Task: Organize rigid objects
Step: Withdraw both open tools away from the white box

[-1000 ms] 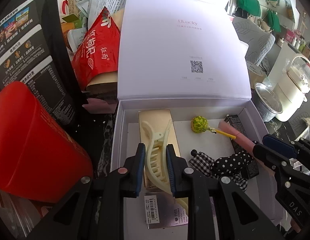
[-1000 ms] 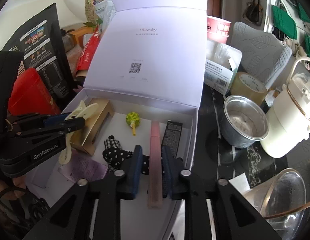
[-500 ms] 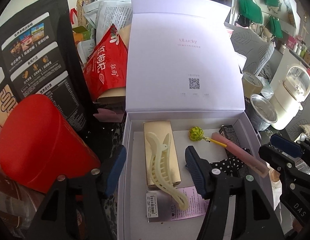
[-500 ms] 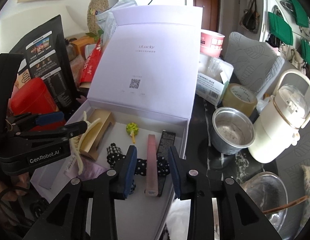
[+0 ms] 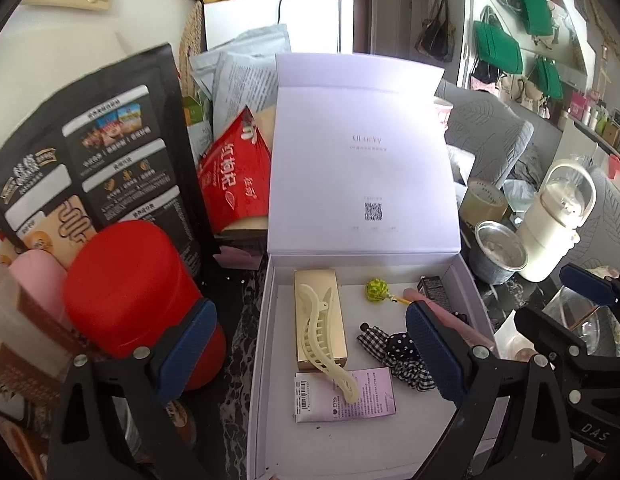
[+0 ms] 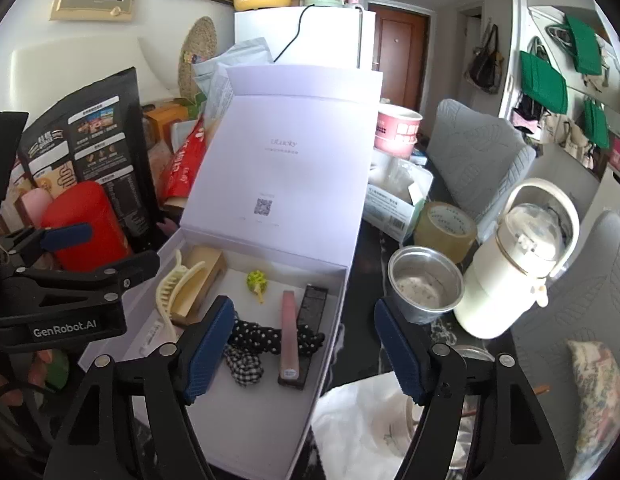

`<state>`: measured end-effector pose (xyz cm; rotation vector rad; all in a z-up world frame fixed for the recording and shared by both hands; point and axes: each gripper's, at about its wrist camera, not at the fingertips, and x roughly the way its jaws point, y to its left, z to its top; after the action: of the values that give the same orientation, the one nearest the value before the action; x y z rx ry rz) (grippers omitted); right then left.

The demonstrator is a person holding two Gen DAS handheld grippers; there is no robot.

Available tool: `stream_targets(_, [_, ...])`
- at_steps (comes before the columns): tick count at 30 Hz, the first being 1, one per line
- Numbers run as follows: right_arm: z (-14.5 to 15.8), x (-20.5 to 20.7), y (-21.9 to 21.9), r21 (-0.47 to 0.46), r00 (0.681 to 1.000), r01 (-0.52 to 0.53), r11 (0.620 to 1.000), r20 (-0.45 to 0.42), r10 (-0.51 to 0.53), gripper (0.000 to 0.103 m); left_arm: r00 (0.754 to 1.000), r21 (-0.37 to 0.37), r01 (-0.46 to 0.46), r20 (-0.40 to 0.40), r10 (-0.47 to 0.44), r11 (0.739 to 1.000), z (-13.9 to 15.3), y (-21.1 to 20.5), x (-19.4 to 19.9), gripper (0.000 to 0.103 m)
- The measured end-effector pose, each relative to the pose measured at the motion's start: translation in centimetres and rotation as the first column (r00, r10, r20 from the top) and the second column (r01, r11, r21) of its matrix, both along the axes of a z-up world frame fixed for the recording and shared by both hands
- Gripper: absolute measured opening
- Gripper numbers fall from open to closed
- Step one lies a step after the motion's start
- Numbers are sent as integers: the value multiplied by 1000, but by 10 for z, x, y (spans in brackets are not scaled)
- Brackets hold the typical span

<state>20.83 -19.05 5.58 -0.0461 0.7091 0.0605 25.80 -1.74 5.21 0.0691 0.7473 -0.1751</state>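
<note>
A white gift box [image 5: 266,364] [image 6: 329,344] stands open, its lid upright behind it. Inside lie a cream hair claw [image 5: 323,340] [image 6: 172,288] on a gold box [image 5: 315,292] [image 6: 204,266], a green ball pin [image 5: 375,290] [image 6: 257,280], a pink tube [image 6: 289,332] on a black box [image 6: 313,308], dotted and checked scrunchies [image 5: 393,346] [image 6: 250,344] and a lilac sachet [image 5: 345,396]. My left gripper [image 5: 306,354] is open and empty above the box's left side. My right gripper [image 6: 304,346] is open and empty above the box's right side.
Left of the box stand a red canister [image 5: 130,292], a black pouch [image 5: 94,148] and a red bag [image 5: 236,172]. Right of it are a steel cup [image 6: 423,284], a tape roll [image 6: 445,228], a white kettle [image 6: 513,272] and a glass bowl [image 5: 581,320].
My left gripper let go of the hair claw and my right gripper let go of the pink tube. Both opened wide and drew back and up from the box.
</note>
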Motion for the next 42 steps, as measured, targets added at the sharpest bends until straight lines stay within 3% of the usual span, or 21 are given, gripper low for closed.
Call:
stream_targets(11, [36, -38, 0, 4, 996, 3, 1000, 84, -3, 75, 995, 6, -33, 92, 32, 999, 46, 10, -47, 97])
stream_targets(21, [60, -80, 3, -6, 989, 0, 1000, 149, 1, 79, 992, -12, -30, 125, 31, 999, 67, 14, -89, 97])
stream_targets(30, [65, -120, 11, -3, 985, -11, 1000, 173, 12, 81, 987, -14, -47, 155, 49, 999, 76, 22, -134, 97])
stream_targets(42, [52, -168, 19, 6, 986, -12, 1000, 167, 10, 81, 988, 6, -68, 142, 66, 998, 63, 28, -184, 97])
